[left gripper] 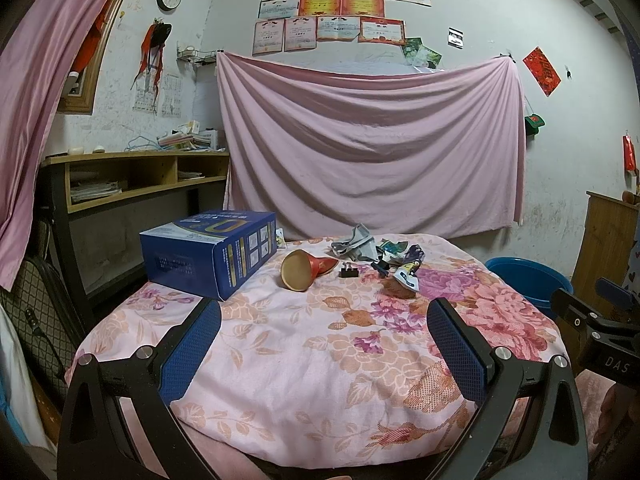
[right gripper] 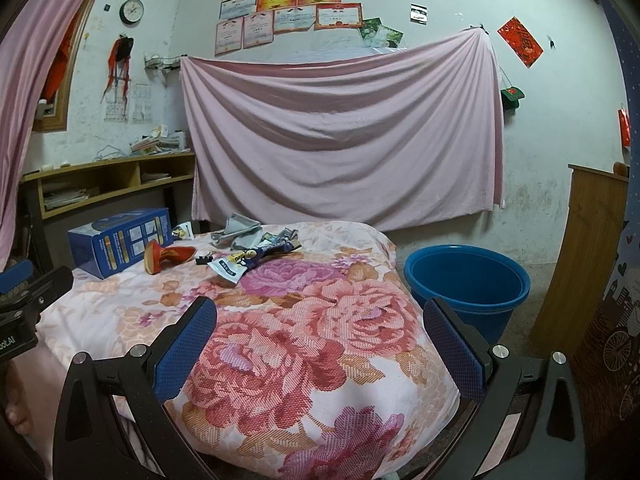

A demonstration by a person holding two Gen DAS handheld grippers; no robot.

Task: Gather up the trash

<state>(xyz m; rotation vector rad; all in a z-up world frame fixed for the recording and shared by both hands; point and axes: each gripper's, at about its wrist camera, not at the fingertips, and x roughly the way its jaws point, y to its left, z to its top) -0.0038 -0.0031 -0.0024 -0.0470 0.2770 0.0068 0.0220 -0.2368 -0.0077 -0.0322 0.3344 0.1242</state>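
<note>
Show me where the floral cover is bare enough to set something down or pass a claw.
Free: the near half of the cover, from the open left claw and right claw up to the cup. Crowded: the far edge, with the blue box at left, then cup, clip and wrappers. The bucket stands off the right side.

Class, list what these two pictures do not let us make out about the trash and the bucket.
- Blue bucket: its bottom inside, right wrist view, hidden by its own front wall; in the left wrist view the bed covers most of it.
- Wrapper pile: piece count unclear, overlapping and small.
- Blue box: print too small to read.
</note>
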